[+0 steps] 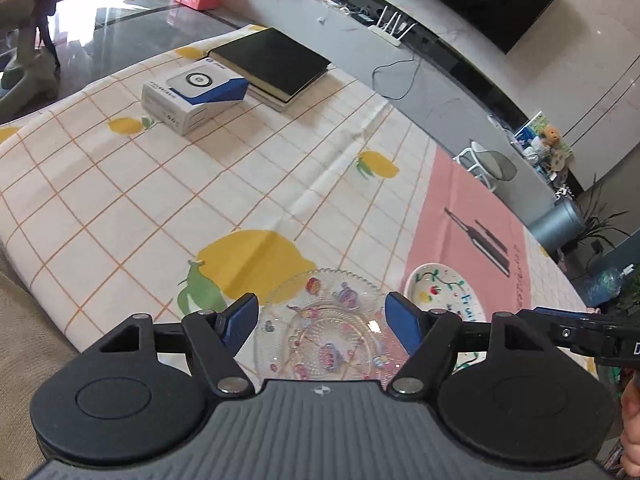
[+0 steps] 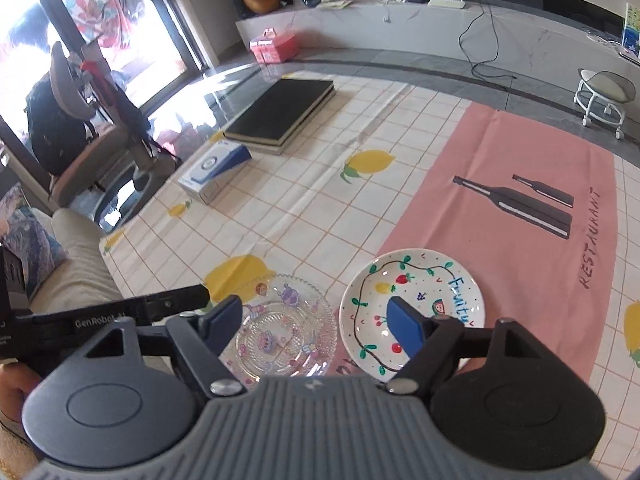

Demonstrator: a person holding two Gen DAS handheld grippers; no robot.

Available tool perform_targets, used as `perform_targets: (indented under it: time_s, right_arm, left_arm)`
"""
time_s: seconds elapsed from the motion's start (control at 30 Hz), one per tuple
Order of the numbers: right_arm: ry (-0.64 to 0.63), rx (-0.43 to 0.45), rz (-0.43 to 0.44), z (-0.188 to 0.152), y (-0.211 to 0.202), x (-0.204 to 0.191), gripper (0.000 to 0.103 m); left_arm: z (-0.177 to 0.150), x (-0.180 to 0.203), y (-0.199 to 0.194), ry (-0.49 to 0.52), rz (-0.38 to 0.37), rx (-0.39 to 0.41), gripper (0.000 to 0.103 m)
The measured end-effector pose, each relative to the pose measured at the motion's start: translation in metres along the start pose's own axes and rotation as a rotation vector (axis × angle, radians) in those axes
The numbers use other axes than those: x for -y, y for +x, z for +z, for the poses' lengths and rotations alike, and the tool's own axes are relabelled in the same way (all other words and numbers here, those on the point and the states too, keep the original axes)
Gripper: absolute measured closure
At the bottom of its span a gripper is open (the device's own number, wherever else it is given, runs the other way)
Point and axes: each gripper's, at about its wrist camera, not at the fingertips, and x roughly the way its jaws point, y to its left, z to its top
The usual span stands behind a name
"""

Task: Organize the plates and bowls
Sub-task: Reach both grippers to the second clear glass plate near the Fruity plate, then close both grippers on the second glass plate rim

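A clear glass plate [image 1: 320, 332] with cartoon prints lies on the lemon-pattern cloth near the table's front edge. My left gripper [image 1: 322, 322] hovers over it, open, with the plate showing between its blue pads and nothing gripped. To its right sits a white plate [image 1: 440, 292] painted with fruit. In the right wrist view the glass plate [image 2: 286, 328] and the white fruit plate [image 2: 412, 308] lie side by side. My right gripper [image 2: 316, 324] stands open above them, its right pad over the white plate, its left pad at the glass plate's left rim. Neither touches a plate.
A white and blue box [image 1: 196, 94] and a black book [image 1: 272, 64] on a second book lie at the far end of the table. A pink placemat [image 2: 520, 208] with bottle prints covers the right side. A person's hand [image 1: 632, 432] shows at the right edge.
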Motion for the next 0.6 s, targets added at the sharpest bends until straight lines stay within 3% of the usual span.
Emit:
perform_targets:
  time_s: [0.13,0.33,0.47,0.53,0.6]
  right_arm:
    - [-0.004,-0.119,-0.022,0.005,0.039,0.0,0.059]
    - [0.065,-0.242,0.043,0.016,0.079,0.003,0.065]
    - [0.088,-0.341,0.017,0.017,0.106,0.004,0.07]
    - [0.097,-0.4,0.01,0.016,0.12,0.006,0.079]
    - [0.115,-0.437,0.014,0.015,0.128,0.009,0.081]
  left_arm:
    - [-0.001,-0.004,0.013,0.001,-0.006,-0.028,0.018]
    - [-0.003,-0.024,0.02,-0.04,0.063,-0.06,0.021]
    - [-0.003,-0.05,0.032,-0.19,0.01,-0.13,0.024]
    - [-0.005,-0.058,0.037,-0.243,-0.01,-0.154,0.025]
    - [-0.006,-0.061,0.04,-0.265,-0.022,-0.159,0.027]
